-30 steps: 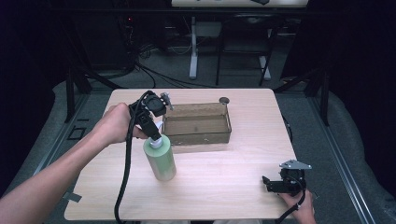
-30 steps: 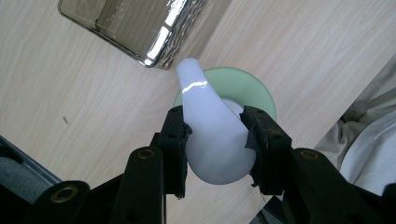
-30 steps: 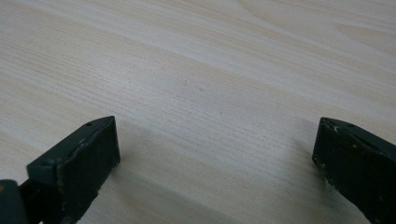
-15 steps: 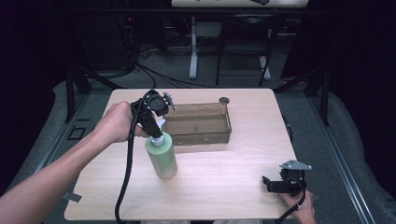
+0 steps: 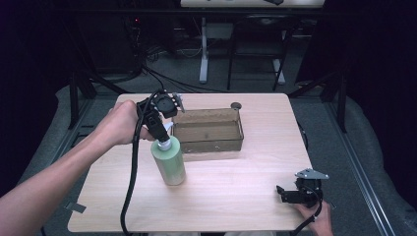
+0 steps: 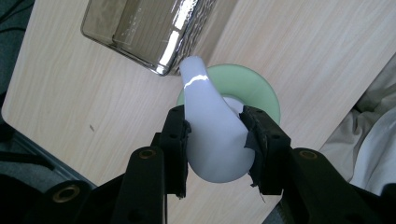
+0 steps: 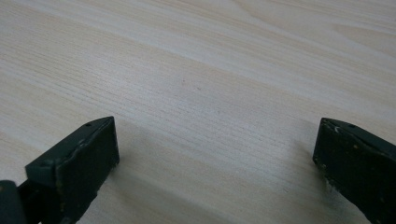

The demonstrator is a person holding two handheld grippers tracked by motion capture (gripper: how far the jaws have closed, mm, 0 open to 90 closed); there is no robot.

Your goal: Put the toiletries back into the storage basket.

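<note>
Overhead, my left gripper is pinching the green bottle by its white pump top beside the clear bin; left gripper view: jaws are clamping the pump; right gripper view: my right gripper is gaping wide over the table, holding nothing.

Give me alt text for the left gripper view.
The left gripper is shut on the white pump head of a pale green bottle, seen from above. A clear bin sits just beyond on the wooden table.

On the worktop a bottle stands left of centre, just before the tray's left end. A small disc lies behind the tray.
</note>
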